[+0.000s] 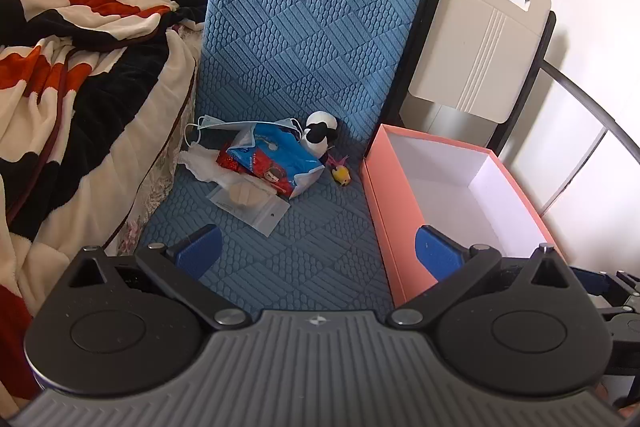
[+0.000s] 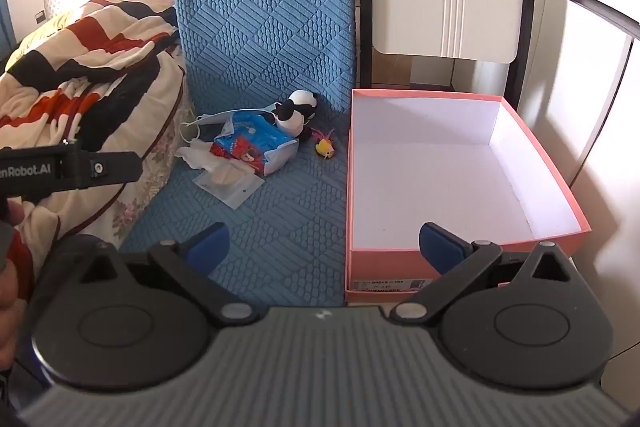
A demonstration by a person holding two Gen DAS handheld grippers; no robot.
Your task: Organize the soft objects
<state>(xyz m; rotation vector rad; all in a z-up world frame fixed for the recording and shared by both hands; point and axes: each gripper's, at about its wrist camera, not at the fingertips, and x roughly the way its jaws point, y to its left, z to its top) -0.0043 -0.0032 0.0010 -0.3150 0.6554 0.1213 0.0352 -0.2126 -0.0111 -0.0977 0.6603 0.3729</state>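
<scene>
Fleece blanket (image 1: 80, 39) in red, black and cream lies at left. Beside it, on a blue quilted mat (image 1: 304, 219), sit a tissue pack (image 1: 276, 159), panda plush (image 1: 320, 133) and small yellow toy (image 1: 342, 175). At right, an empty pink box (image 2: 452, 163) touches the mat's edge. Both the left tongs (image 1: 318, 249) and right tongs (image 2: 326, 247) hang wide open, empty, with clear mat ahead. Best approach low, pinching the plush's middle.
</scene>
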